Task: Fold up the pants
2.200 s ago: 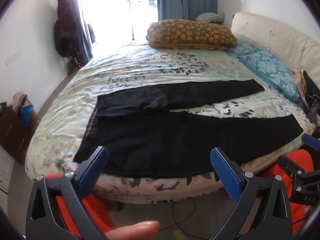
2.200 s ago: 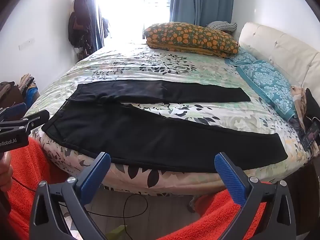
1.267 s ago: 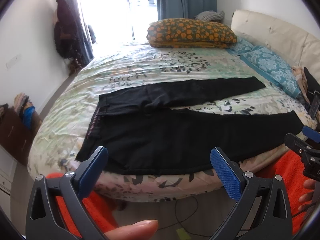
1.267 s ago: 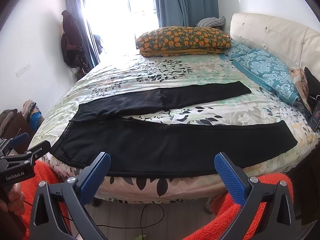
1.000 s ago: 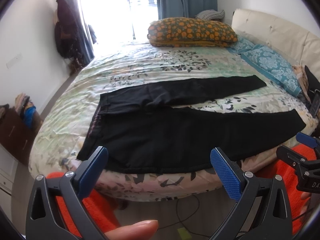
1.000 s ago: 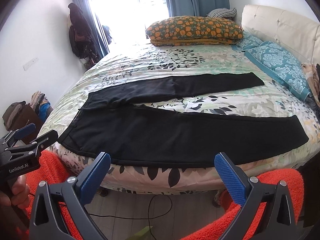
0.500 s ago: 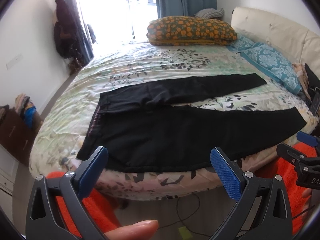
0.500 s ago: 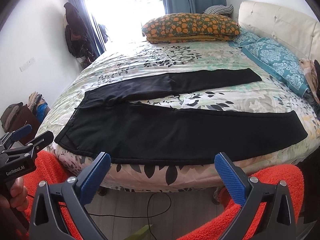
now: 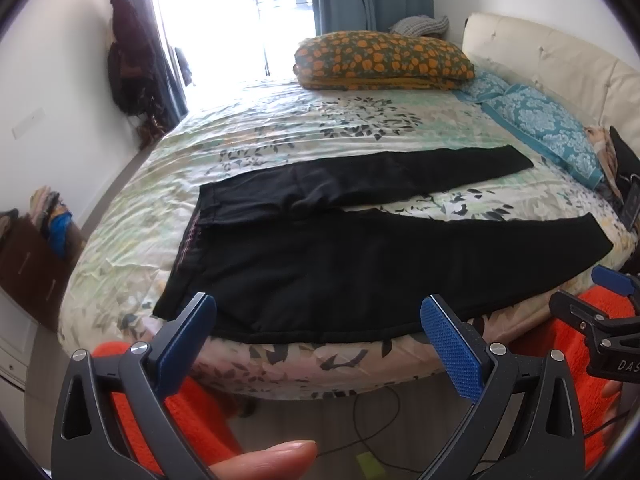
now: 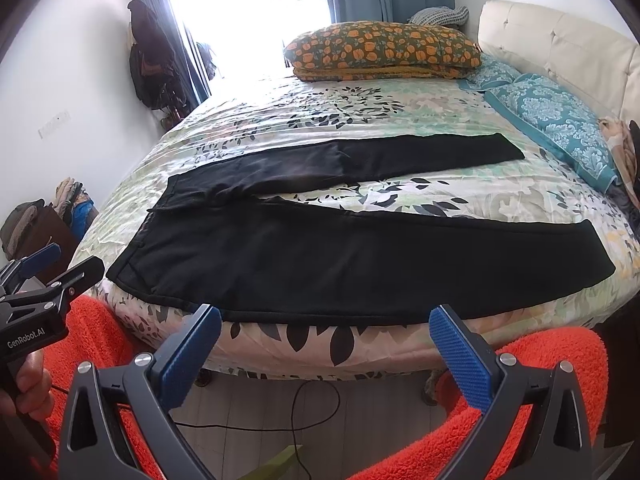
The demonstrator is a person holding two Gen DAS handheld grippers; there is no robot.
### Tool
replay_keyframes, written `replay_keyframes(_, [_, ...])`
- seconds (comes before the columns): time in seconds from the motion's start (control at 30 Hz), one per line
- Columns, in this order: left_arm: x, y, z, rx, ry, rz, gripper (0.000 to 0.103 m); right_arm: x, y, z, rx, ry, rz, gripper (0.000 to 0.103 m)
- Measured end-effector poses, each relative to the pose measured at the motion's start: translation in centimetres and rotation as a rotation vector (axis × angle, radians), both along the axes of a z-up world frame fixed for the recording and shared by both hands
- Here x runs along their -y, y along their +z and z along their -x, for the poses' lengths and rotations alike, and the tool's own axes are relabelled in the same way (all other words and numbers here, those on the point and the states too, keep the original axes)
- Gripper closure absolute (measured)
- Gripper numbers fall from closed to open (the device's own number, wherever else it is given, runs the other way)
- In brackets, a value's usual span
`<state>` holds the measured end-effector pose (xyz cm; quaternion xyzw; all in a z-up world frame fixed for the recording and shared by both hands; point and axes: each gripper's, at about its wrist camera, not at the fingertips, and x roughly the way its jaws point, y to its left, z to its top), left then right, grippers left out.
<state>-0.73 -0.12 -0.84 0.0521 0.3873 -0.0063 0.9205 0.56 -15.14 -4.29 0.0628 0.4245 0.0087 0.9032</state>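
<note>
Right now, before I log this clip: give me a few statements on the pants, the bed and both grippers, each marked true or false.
1. The black pants lie spread on the bed with the two legs apart. True.
2. The left gripper is shut on the waistband. False: it is open, short of the bed edge, holding nothing.
3. The right gripper is open and empty. True.
4. The pants are already folded in half. False: both legs lie at full length, unfolded.
5. An orange-patterned pillow rests on the pants. False: it sits at the far side of the bed, well clear of them.
</note>
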Motion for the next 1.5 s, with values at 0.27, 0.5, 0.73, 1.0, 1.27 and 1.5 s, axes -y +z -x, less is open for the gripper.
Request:
replay_keyframes(0.27, [0.0,0.0,0.0,-0.002,0.001,0.000,0.001,-0.1,-0.2,-0.1,-0.009,0.002,0.005,0.000])
replay_keyframes(0.5, [-0.2,-0.4,-0.3,0.001,0.009,-0.012,0.001,-0.1,-0.4,-0.2,-0.014,0.002,0.004,0.000])
replay_keyframes(0.73, [-3.4,-2.8,-3.2,-0.021,0.099,0.002,0.001,2.4,-1.1,-2.2,0.023,0.012,0.054,0.000])
replay_keyframes(1.0, [-1.5,-9.9,-13.4,-0.102,0.069,-0.036,0.000,6.5,-9.5,-11.0,-0.097,0.044,0.102,0.000])
replay_keyframes(1.27, [-1.0,-18.4,-19.2,-0.238,0.124,-0.074,0.000,6.9,-14.9,-13.1,-0.183,0.012,0.137,0.000])
replay_keyframes(1.5, [-1.3,-19.5,-18.5,-0.223,0.122,-0.026,0.000,7.3,-16.8,-13.4,-0.220,0.024,0.110,0.000])
